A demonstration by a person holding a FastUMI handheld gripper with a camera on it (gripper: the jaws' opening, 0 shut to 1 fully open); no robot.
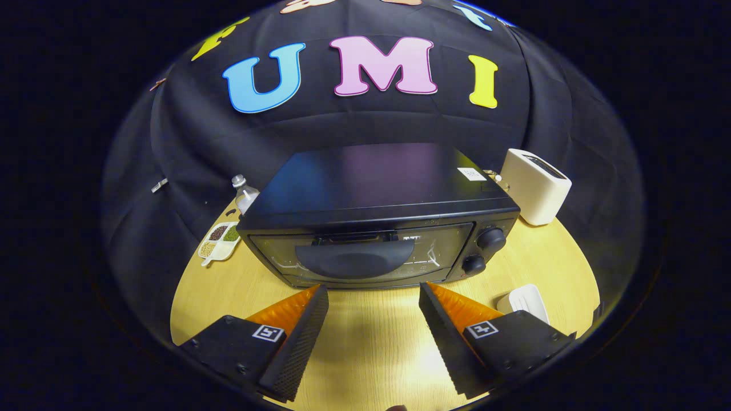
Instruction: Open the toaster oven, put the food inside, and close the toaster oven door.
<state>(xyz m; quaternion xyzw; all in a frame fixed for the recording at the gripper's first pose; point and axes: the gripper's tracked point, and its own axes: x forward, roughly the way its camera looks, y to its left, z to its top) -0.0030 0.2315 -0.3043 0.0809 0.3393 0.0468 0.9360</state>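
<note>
Clearance: bare strip of table (371, 342) between the fingers and the oven front.
Toaster oven (380, 214): mid-table, just ahead of the fingers, door (362, 254) closed.
Surroundings: white toaster (535, 185) to its right; bottle (244, 194) and divided dish (219, 242) to its left; white dish (525, 301) near the right finger.
Gripper (374, 297): fingers spread wide, holding nothing, aimed at the door.

Dim booth, bright glare on the table (371, 342) (strong fisheye bending at edges), perhaps overhead light.

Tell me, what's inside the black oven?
Through the closed toaster oven door glass, a wire rack shows faintly; the handle hides the middle. The open fingers hold nothing.
</note>
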